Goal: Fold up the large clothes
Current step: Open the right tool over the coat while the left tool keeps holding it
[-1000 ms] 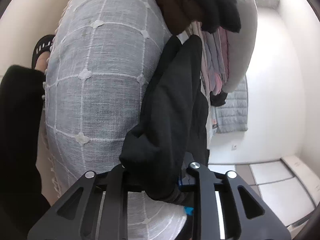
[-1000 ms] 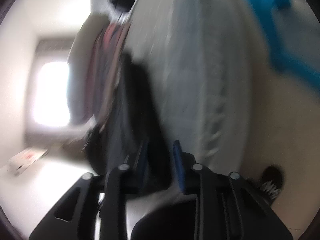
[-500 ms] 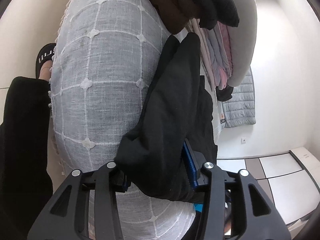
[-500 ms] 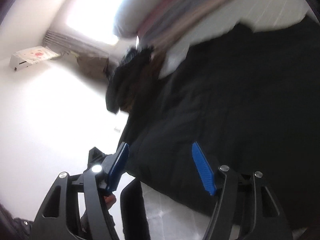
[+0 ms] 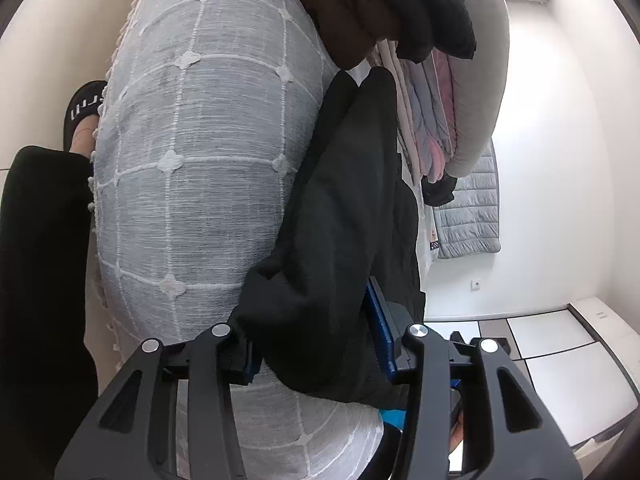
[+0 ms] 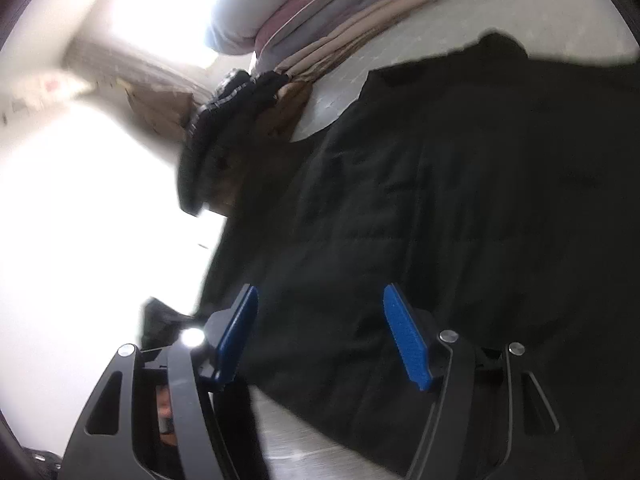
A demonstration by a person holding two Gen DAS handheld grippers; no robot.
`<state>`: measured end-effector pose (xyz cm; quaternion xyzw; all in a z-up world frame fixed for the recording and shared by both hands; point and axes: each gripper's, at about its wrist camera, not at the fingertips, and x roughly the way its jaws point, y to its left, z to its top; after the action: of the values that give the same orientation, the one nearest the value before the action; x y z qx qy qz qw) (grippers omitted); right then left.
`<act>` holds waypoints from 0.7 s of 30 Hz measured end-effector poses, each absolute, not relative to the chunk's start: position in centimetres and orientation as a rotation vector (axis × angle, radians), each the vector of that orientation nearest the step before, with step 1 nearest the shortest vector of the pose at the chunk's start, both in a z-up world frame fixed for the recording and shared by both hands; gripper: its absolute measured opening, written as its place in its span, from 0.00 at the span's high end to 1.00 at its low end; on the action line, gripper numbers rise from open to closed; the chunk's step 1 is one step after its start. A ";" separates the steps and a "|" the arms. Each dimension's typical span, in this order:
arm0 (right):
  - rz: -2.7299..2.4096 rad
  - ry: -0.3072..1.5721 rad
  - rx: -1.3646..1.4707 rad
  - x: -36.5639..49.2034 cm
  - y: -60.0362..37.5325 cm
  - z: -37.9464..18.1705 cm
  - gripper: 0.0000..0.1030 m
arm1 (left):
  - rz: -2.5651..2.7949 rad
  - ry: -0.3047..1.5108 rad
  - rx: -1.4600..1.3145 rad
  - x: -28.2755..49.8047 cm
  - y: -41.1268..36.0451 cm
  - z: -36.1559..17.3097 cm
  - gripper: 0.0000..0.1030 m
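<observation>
While the black garment (image 5: 344,240) is lying across the grey checked bedspread (image 5: 200,160), a bunched fold of it is sitting between the pads of the left claw (image 5: 312,344), which is standing partly spread. The right claw (image 6: 324,332) is hanging spread above the dark cloth, pinching nothing. Folded clothes (image 5: 424,120) are stacked at one o'clock.

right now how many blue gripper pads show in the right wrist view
2: one pad low left of centre, the other pad right of centre, both over the black garment, not pinching it.
</observation>
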<state>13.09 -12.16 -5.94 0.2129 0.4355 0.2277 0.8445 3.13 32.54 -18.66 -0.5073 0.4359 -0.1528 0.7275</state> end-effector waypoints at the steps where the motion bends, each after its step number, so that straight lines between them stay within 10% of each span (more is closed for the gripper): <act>1: 0.464 0.917 0.408 13.1 -11.9 -5.7 0.38 | -0.334 0.955 -1.121 3.1 32.5 -18.6 0.60; 6: 0.319 0.892 0.182 13.4 -10.6 -5.5 0.38 | -0.342 0.906 -1.184 2.9 32.7 -18.9 0.79; 21: 0.144 0.947 -0.067 15.4 -10.3 -10.5 0.36 | -0.352 0.865 -1.157 2.6 32.2 -17.8 0.80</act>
<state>15.36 -10.34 -10.49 -0.0321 0.4557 0.0691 0.8869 2.60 32.19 -17.78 -0.5265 0.3938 -0.1601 0.7362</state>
